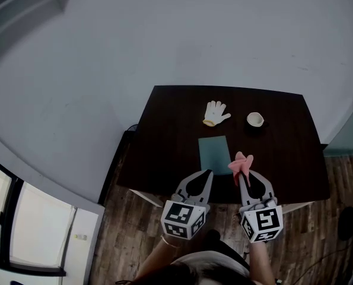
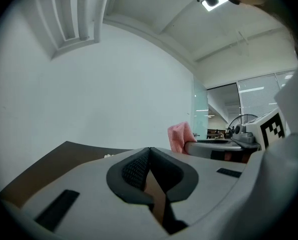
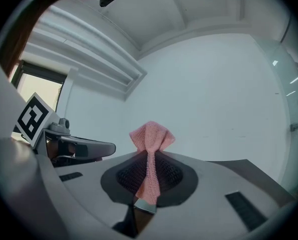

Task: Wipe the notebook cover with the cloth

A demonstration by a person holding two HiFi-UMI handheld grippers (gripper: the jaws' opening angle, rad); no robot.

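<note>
A teal notebook lies flat near the front middle of the dark table. My right gripper is shut on a pink cloth, held just right of the notebook's front corner. In the right gripper view the pink cloth fans out above the closed jaws and a strip of it hangs down between them. My left gripper sits at the notebook's front edge, shut with nothing in it. In the left gripper view the pink cloth shows to the right.
A white glove and a small white bowl rest at the back of the table. Wood flooring surrounds the table's front; a grey wall lies behind it.
</note>
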